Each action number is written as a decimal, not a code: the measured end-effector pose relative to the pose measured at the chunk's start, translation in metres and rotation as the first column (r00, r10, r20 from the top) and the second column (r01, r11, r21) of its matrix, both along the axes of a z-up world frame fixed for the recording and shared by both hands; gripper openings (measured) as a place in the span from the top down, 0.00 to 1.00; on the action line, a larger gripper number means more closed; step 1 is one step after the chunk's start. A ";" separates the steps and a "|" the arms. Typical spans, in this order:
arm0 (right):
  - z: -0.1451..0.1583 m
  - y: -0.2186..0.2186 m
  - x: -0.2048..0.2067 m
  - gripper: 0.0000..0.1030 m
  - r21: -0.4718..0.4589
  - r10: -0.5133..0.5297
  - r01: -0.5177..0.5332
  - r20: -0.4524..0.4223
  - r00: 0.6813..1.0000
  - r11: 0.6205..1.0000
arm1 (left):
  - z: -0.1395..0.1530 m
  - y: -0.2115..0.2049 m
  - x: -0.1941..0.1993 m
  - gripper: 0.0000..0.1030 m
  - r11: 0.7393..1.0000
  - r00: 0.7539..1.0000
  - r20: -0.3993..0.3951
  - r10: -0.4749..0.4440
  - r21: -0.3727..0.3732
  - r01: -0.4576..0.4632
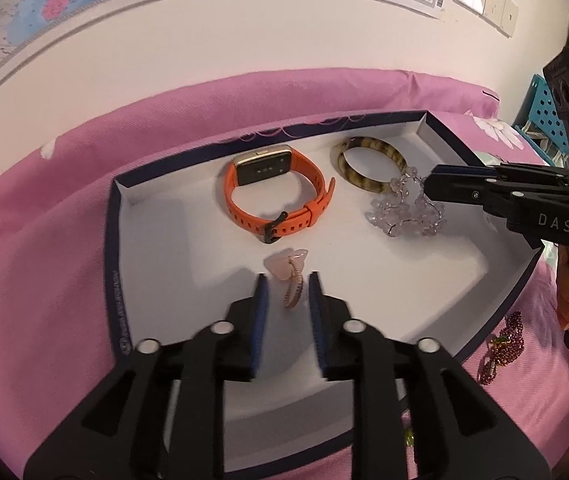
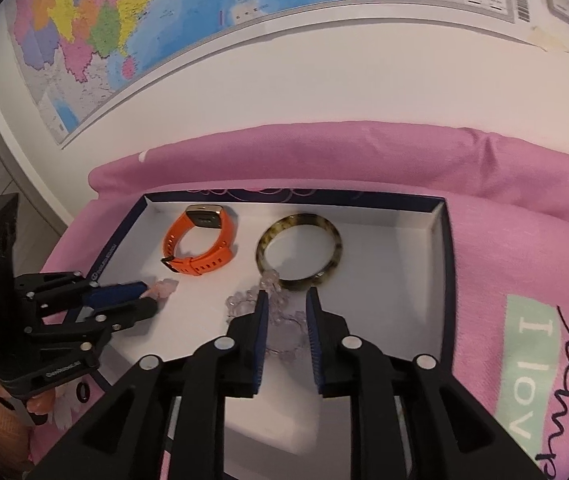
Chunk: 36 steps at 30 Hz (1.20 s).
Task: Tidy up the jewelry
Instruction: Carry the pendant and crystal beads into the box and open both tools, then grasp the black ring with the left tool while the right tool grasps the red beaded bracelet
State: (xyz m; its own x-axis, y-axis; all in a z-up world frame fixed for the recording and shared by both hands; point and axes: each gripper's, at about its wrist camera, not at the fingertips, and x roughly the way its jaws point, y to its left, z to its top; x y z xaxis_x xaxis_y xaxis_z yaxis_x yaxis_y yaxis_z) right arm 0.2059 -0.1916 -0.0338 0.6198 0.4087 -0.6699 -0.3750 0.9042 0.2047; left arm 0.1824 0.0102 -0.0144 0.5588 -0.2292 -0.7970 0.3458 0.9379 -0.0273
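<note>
A white box with a dark blue rim lies on pink bedding. In it are an orange watch, a tortoiseshell bangle, a clear bead bracelet and a pink stone pendant with a chain. My left gripper is open, its fingertips either side of the pendant's chain. My right gripper is open over the bead bracelet, which lies between and under its fingers. The watch, bangle and pendant also show in the right wrist view.
A purple bead necklace lies on the pink bedding outside the box's right rim. A wall with a map rises behind the bed. A teal perforated crate stands at far right.
</note>
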 end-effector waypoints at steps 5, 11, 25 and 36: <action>0.010 -0.009 -0.016 0.73 0.000 -0.022 0.022 0.042 0.999 1.000 | 0.014 0.008 -0.014 0.53 1.000 0.998 0.051 0.024 -0.019 -0.023; 0.029 -0.006 -0.058 0.66 -0.001 0.071 -0.071 0.120 0.990 0.997 | 0.035 0.022 -0.045 0.47 0.997 0.991 0.128 0.046 -0.060 -0.038; -0.005 0.003 -0.127 0.65 -0.148 0.190 -0.178 0.073 0.979 0.973 | 0.029 0.029 -0.106 0.46 0.998 0.988 0.153 0.017 -0.059 -0.008; -0.031 0.012 -0.144 0.92 -0.275 0.229 -0.210 0.041 0.973 0.938 | 0.019 0.029 -0.119 0.46 0.997 0.992 0.123 0.021 -0.076 -0.011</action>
